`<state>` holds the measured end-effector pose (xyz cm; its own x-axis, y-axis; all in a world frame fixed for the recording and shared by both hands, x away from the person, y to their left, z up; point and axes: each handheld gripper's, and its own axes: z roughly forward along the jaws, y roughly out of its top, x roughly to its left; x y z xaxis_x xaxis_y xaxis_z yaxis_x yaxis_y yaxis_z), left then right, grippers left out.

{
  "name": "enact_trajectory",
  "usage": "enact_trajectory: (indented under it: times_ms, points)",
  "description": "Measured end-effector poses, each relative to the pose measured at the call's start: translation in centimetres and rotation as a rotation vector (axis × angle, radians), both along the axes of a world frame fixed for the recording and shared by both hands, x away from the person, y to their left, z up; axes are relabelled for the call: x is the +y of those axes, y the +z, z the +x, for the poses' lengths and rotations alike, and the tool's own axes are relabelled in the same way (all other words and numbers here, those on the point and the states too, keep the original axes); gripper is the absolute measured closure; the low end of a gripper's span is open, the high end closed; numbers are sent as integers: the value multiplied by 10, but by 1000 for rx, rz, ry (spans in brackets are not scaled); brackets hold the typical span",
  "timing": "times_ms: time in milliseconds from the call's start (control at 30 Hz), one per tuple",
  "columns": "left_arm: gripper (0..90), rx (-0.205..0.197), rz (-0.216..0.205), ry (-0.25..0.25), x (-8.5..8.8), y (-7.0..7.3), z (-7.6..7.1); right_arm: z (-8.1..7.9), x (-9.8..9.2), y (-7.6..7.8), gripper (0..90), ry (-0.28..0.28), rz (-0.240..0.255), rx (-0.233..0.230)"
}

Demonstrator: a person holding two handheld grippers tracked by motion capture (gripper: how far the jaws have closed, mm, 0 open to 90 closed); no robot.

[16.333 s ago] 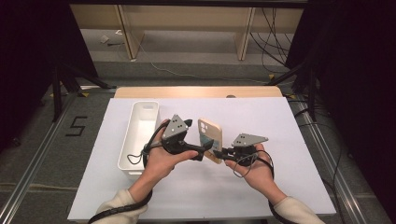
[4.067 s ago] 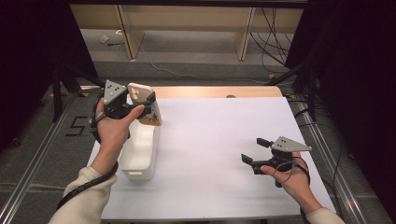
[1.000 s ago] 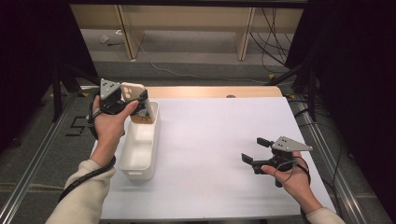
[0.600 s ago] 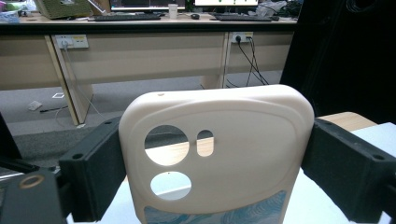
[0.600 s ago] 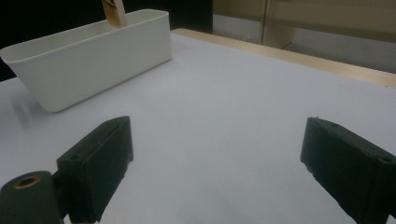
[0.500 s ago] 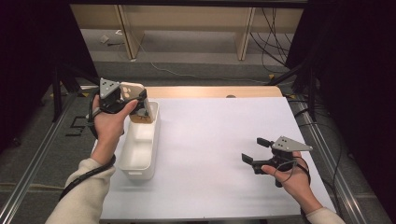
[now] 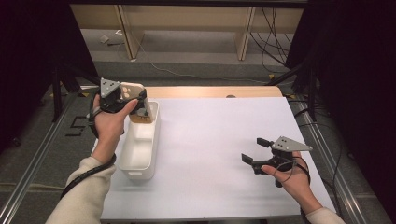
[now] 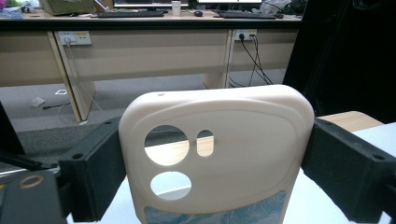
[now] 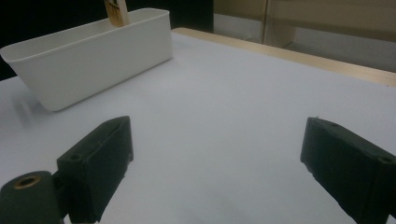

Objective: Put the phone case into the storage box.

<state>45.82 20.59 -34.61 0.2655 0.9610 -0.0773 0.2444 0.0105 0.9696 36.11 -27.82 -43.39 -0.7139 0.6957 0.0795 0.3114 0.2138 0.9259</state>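
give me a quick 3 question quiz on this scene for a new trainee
1. True or false: the left gripper is shut on the phone case.
2. Over which end of the white bin is the case held? A. the far end B. the near end C. it is off to the right of the bin
3. Fill in: the right gripper stands with its jaws ____ and nothing between them, over the white table.

Key: 1 true. 2 A. 3 open.
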Motion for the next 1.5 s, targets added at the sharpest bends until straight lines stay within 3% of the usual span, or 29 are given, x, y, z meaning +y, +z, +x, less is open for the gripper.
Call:
enact_trajectory:
  times_ms: [1500]
  points:
    - [108,28,14,9,-5,-6,15,0,0,0,103,2,3,3]
